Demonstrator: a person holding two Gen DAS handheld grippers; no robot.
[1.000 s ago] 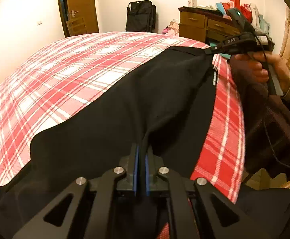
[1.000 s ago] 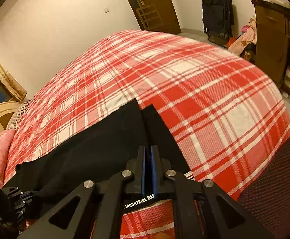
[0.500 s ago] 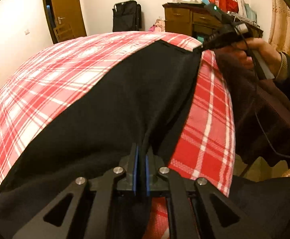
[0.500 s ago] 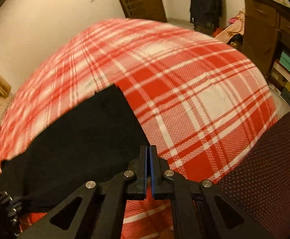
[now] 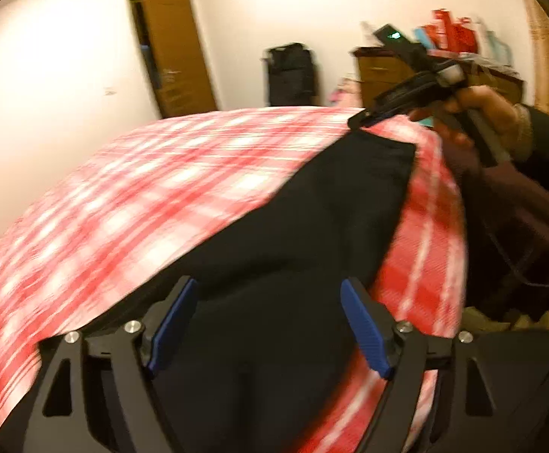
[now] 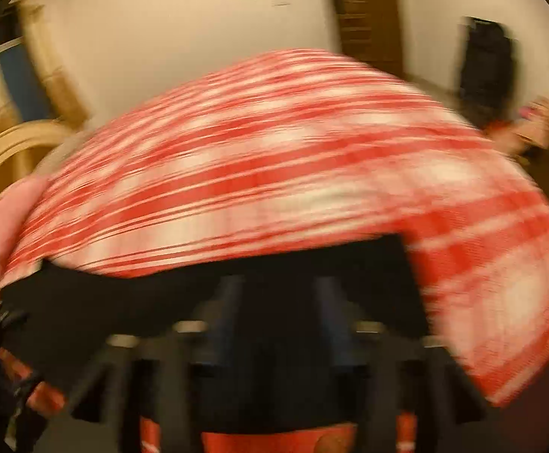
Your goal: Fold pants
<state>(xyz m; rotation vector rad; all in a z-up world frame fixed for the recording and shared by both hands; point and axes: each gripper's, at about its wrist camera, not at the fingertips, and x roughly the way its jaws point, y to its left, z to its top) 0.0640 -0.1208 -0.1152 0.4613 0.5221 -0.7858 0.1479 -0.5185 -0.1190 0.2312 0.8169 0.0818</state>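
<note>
The black fabric pants (image 5: 312, 226) lie flat on the bed with the red and white checked cover (image 5: 142, 196), along its near edge, as one long dark strip that runs from just under the left claw (image 5: 270, 324) towards the far corner of the bed. The left claw is wide open: its two blue-padded fingers (image 5: 172, 324) stand well apart above the dark cloth and nothing is between them. In the left wrist view the right claw (image 5: 361, 120) is at the far end of the pants, held by the person's hand (image 5: 474, 113), and its tip is at or just above the far corner of the cloth; from this view I cannot tell if it touches the cloth. The right wrist view is strongly blurred, but there the fingers of the right claw (image 6: 282, 302) appear as two dark shapes standing apart over the black cloth (image 6: 218, 294), so this claw seems open too, with nothing seen between them. Behind the bed there are a brown wooden door (image 5: 176, 53), a black suitcase (image 5: 291, 71) standing by the white wall and a brown wooden dresser (image 5: 380, 71).
</note>
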